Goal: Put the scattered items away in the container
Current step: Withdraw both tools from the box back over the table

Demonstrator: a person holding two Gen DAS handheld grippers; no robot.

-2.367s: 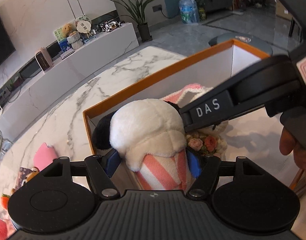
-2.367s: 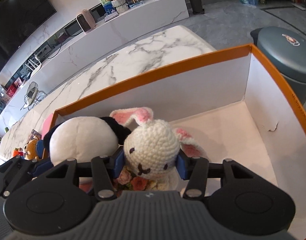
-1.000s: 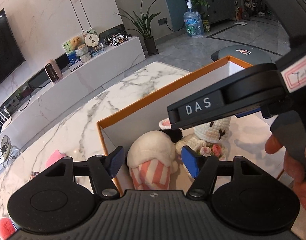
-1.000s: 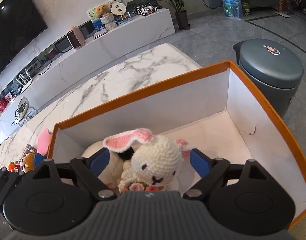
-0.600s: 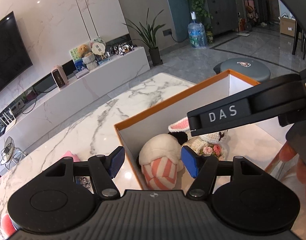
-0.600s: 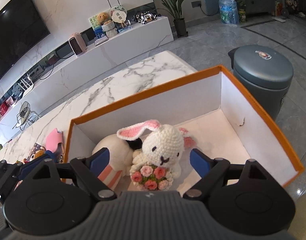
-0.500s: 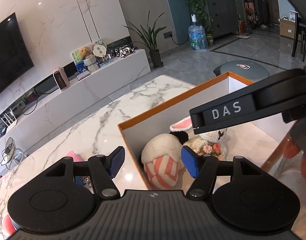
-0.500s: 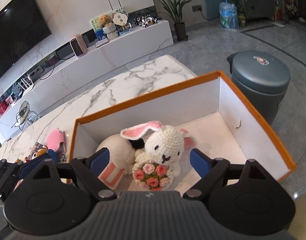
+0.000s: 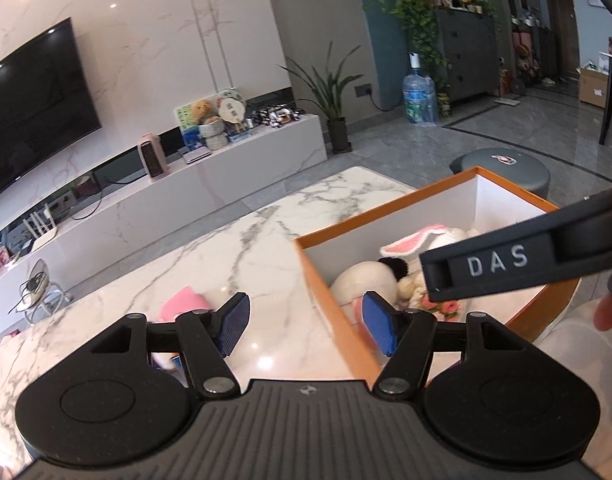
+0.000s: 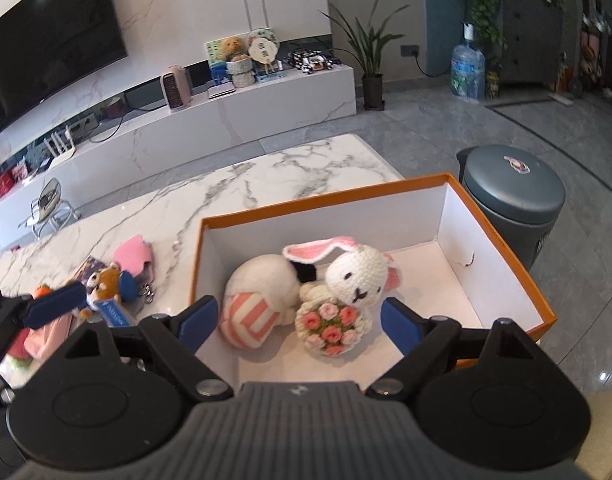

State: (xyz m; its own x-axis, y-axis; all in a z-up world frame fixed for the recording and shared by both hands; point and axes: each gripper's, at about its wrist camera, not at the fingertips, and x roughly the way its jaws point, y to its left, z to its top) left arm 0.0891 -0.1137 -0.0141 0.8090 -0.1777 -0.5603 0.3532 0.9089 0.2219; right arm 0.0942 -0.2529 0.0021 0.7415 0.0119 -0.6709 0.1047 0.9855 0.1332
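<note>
We see the orange box [image 10: 501, 236] sitting on the marble table [image 10: 266, 184], and two toys lie inside it toward its 9 o'clock end. The crochet bunny [image 10: 357, 272] lies there with its flower bouquet [image 10: 329, 326] at 6 o'clock of its face. Touching it at 9 o'clock is the white plush with the pink-striped cone [image 10: 258, 300].

Our right gripper [image 10: 294, 322] hangs above the box with its blue pads spread wide, released, nothing between them. Our left gripper [image 9: 306, 322] is released too, its pads straddling the box's near wall, empty.

Out on the table, at 9 o'clock of the box, more toys wait: a pink pouch [image 10: 132, 254], a small fox keychain [image 10: 106, 282] and an orange piece [image 10: 42, 292].

A grey bin [image 10: 513, 196] stands on the floor at 2 o'clock.
</note>
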